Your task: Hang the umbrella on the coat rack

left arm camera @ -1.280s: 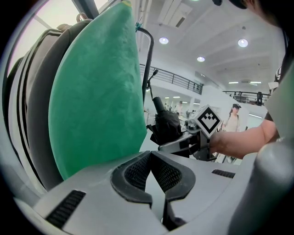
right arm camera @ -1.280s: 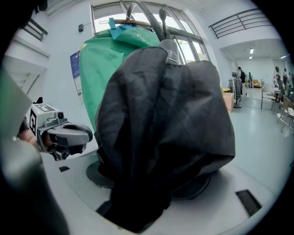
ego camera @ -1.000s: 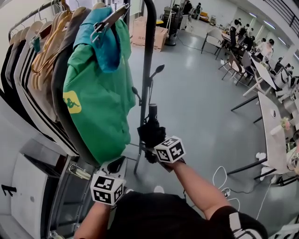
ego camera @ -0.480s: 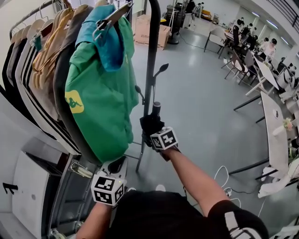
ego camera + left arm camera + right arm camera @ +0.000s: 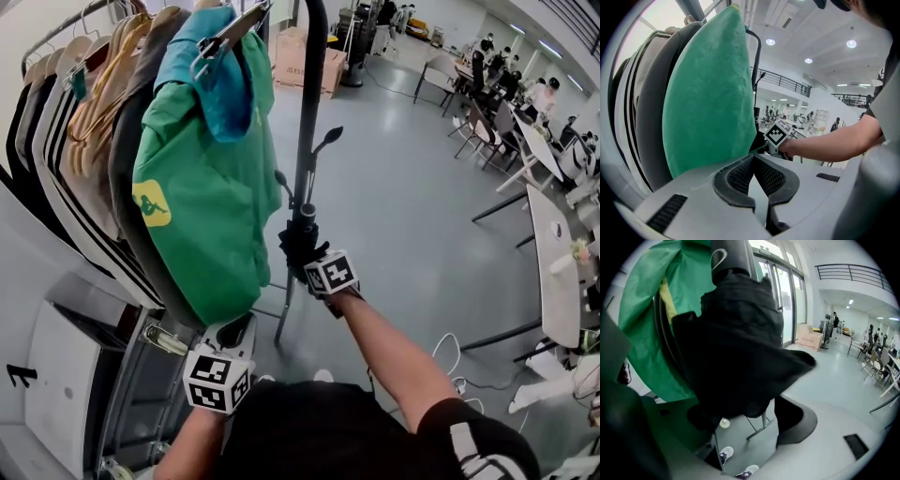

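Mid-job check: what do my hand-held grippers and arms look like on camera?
Both are light grey moulded shells with black, finely ribbed pads, seen clearly on the left hand-held gripper and partly on the right hand-held gripper. Each carries a white cube with black square markers. No cables show. The person wears a black short-sleeved top with white print on the right sleeve.

Under you the grey floor [image 5: 394, 206] bears the coat rack [image 5: 307, 94] on its splayed foot, cardboard boxes [image 5: 284, 61] beyond it, and long white counters [image 5: 551, 253] with chairs [image 5: 469, 131] off to your right.
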`<state>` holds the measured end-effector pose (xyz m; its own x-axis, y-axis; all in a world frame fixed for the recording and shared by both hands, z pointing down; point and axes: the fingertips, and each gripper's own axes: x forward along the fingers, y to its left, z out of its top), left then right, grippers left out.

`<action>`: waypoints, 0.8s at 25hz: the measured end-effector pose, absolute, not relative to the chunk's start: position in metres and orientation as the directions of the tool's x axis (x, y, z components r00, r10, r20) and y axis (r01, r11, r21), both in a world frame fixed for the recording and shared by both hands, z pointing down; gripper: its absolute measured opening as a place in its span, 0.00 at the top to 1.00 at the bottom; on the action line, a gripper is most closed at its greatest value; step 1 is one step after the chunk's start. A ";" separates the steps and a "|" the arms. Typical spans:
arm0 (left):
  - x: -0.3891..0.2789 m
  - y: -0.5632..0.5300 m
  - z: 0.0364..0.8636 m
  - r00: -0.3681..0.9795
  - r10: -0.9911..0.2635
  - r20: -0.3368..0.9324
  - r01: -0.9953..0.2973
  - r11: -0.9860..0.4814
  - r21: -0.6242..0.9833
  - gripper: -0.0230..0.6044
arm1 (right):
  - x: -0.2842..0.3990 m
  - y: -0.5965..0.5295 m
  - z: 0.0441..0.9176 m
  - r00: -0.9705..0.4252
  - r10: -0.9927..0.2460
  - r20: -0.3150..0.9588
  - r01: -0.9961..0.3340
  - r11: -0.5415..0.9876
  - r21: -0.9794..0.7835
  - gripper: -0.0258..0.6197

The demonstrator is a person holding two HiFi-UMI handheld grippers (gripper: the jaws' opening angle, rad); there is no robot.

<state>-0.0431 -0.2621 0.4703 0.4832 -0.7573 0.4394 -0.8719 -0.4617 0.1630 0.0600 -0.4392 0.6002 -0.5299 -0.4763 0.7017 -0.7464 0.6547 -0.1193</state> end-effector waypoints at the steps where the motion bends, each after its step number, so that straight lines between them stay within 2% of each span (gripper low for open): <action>1: -0.042 -0.262 0.470 0.484 -0.757 0.439 -0.871 -0.463 0.163 0.94 | 0.062 -0.438 0.601 -0.529 -0.477 0.702 -0.749 0.652 -0.121 0.51; 20: -0.024 -0.263 0.468 0.522 -0.736 0.430 -0.846 -0.509 0.157 0.94 | 0.077 -0.412 0.562 -0.570 -0.514 0.641 -0.726 0.680 -0.102 0.51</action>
